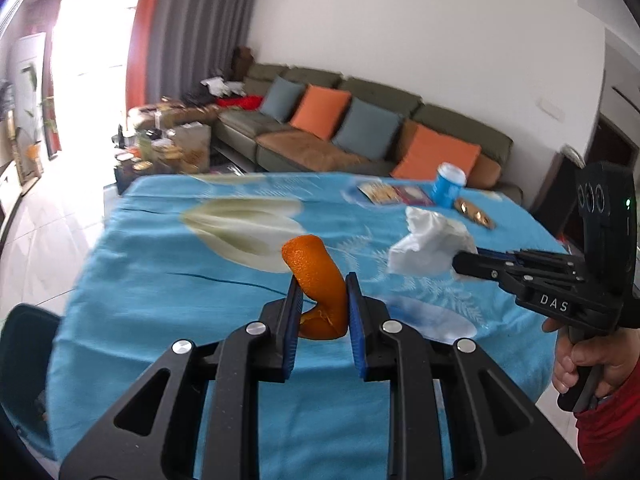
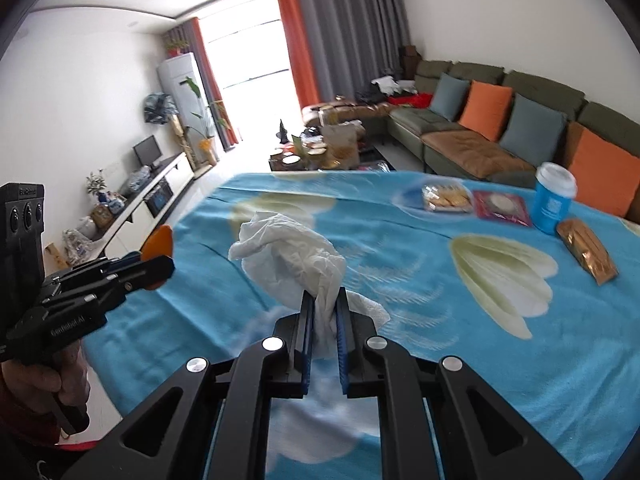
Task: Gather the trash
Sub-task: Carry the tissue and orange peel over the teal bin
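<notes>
Left gripper (image 1: 322,286) pinching a curled, pebbly orange peel (image 1: 316,280) above the near blue floral tablecloth (image 1: 160,288), right gripper (image 2: 324,300) clamping a crumpled white tissue (image 2: 288,256) to its right, blue paper cup (image 2: 554,200) sitting far right.
</notes>
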Available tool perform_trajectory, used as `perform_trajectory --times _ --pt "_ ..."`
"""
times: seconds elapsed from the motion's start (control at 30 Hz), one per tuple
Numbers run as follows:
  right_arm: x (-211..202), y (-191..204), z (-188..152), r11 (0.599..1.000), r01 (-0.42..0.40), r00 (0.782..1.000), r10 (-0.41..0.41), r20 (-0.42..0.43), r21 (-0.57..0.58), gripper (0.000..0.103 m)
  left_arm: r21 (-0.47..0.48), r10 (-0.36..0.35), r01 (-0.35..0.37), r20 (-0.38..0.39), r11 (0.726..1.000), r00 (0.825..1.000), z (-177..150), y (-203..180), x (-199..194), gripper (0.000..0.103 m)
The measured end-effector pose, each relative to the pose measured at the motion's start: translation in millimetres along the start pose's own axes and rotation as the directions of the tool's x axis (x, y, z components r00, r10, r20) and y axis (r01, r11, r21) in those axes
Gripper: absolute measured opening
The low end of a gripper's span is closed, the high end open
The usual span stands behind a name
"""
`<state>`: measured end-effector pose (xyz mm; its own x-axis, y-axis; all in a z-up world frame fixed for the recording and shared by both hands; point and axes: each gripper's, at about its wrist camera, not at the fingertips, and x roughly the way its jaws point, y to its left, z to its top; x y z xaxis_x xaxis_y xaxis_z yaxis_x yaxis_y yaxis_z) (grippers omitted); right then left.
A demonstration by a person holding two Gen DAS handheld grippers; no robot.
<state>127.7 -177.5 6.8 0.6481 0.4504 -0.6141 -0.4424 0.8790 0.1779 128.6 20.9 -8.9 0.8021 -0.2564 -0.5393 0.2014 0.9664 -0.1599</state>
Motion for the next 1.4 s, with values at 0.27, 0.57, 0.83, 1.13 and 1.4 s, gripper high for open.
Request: perform_trajectory --times 0.27,0.57,0.83,1.13,1.4 --pt "-9 50 9 0.996 -0.064 0.997 0.066 0.035 -0.061 0.009 -0.053 0.085 -0.081 0.062 0.995 0.994 -11 38 -59 0.022" --pt "-22 104 17 0.982 -0.149 0.984 0.159 0.082 -0.119 0.009 -0.096 0.172 -0.159 0.146 0.983 0.974 -20 58 -119 0.022" --pt "-28 152 25 0.956 -0.226 0.963 0.247 0.104 -0.185 0.009 -0.151 0.279 -0.25 0.22 0.957 0.935 -27 80 -178 0.022" --pt "-18 199 33 0.92 -0.306 0.936 0.338 0.096 -0.246 0.01 -0.215 0.376 -0.327 0.251 0.92 0.892 -39 107 -229 0.022" --pt "12 237 37 0.892 -0.354 0.925 0.378 0.037 -0.281 0.01 -0.273 0.442 -0.38 0.219 0.884 0.87 -62 137 -262 0.022"
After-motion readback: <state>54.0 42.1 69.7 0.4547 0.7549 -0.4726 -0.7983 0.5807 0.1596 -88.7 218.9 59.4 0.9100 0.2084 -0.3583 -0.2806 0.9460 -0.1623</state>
